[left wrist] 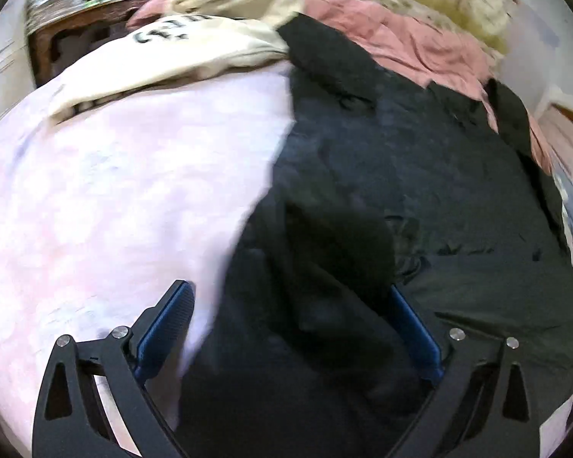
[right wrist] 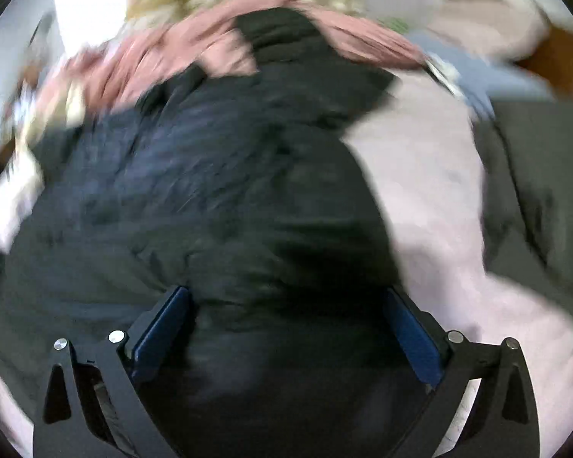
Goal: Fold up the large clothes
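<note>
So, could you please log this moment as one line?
left gripper: open | right gripper: open | black garment: spread on bed

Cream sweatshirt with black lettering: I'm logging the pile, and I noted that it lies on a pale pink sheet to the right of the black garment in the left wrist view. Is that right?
Not quite. The cream sweatshirt does lie on the pale pink sheet, but the left wrist view shows it to the left of the black garment, not the right.
</note>
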`<move>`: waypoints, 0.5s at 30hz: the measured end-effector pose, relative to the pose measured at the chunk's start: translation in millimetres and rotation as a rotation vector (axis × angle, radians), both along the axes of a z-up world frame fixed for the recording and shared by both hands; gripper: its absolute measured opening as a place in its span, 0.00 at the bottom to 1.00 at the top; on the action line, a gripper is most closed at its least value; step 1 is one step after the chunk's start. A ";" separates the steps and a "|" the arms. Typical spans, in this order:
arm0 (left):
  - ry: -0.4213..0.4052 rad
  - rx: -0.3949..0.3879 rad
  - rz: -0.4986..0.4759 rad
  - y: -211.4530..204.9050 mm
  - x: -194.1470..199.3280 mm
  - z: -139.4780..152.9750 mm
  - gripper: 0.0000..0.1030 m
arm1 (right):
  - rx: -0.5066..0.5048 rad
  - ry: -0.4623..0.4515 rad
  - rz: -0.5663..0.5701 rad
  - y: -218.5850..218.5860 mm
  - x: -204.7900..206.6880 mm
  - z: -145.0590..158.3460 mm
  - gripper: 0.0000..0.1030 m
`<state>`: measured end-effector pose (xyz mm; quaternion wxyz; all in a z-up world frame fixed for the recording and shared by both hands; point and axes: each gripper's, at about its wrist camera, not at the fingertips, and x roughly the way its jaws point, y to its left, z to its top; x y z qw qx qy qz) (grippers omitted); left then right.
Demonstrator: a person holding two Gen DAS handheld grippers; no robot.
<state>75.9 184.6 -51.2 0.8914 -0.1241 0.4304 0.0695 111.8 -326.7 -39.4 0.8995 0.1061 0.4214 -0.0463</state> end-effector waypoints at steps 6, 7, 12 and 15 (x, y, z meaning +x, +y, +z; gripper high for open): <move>-0.102 0.122 -0.047 -25.6 -30.6 31.2 0.92 | -0.083 -0.088 -0.085 -33.1 -36.4 32.0 0.99; -0.143 0.142 -0.083 -39.3 -36.4 43.1 0.92 | -0.093 -0.142 -0.058 -24.2 -45.1 45.6 0.99; -0.253 0.088 -0.249 -98.6 -48.0 85.3 0.93 | 0.019 -0.252 0.205 42.1 -58.3 82.1 0.99; -0.201 0.035 -0.347 -128.8 -36.6 86.5 0.96 | 0.046 -0.241 0.387 95.3 -56.2 80.1 0.99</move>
